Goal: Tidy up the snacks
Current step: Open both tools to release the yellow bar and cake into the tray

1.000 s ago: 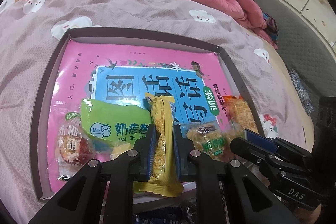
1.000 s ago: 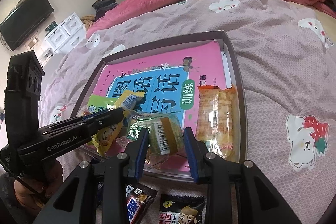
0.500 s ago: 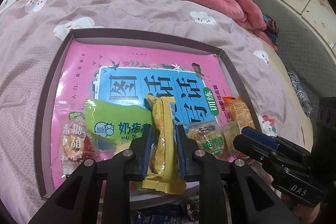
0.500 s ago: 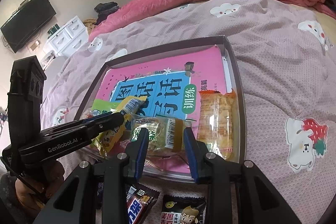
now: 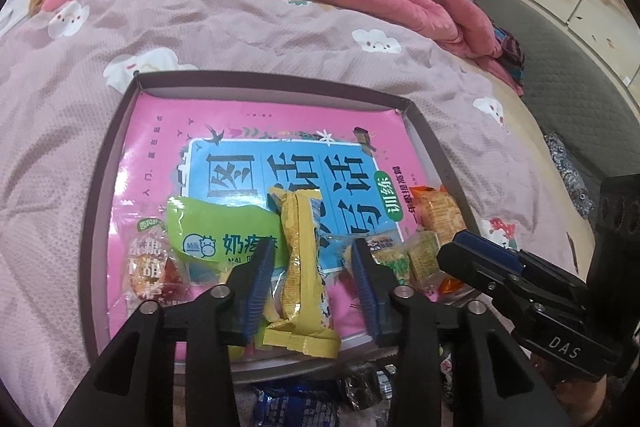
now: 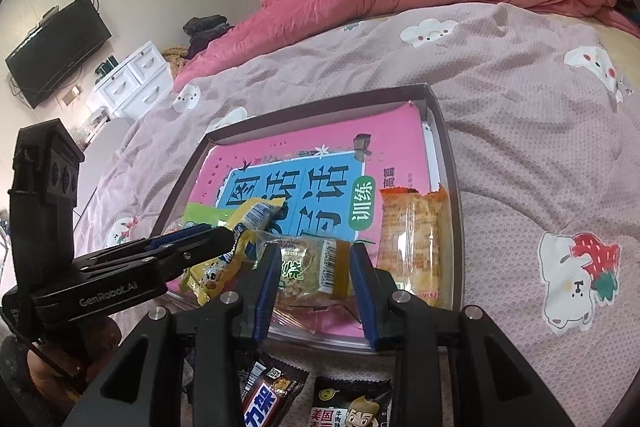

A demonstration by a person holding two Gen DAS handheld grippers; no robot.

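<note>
Crinkly film is wrapping the yellow snack bar (image 5: 302,267), so it is probably handling as light, soft and slippery, with brittle contents; the safest hold looks to be across its narrow middle, with gentle pressure, not on the flat sealed ends. It is lying lengthwise between the fingers of the left gripper (image 5: 312,267), whose jaws are opening and now standing clear of it on both sides, so the bar is resting loose inside the shallow tray (image 5: 100,207), its near end sticking out past the tray's near rim toward the finger bases.

The right gripper (image 6: 314,279) is keeping its jaws narrow around the clear-wrapped green snack (image 6: 310,267); the pads are appearing to press on the wrapper, though the film is bulging and the contact is hard to confirm.

The tray is holding a pink workbook (image 5: 256,163) as its floor, with snacks lined along the near edge: a red candy pack (image 5: 148,267) and a green milk pack (image 5: 216,231) left of the left fingers, an orange cracker pack (image 6: 412,247) right of the right fingers. Dark packets (image 6: 272,399) are lying outside the tray, below the right fingers.
</note>
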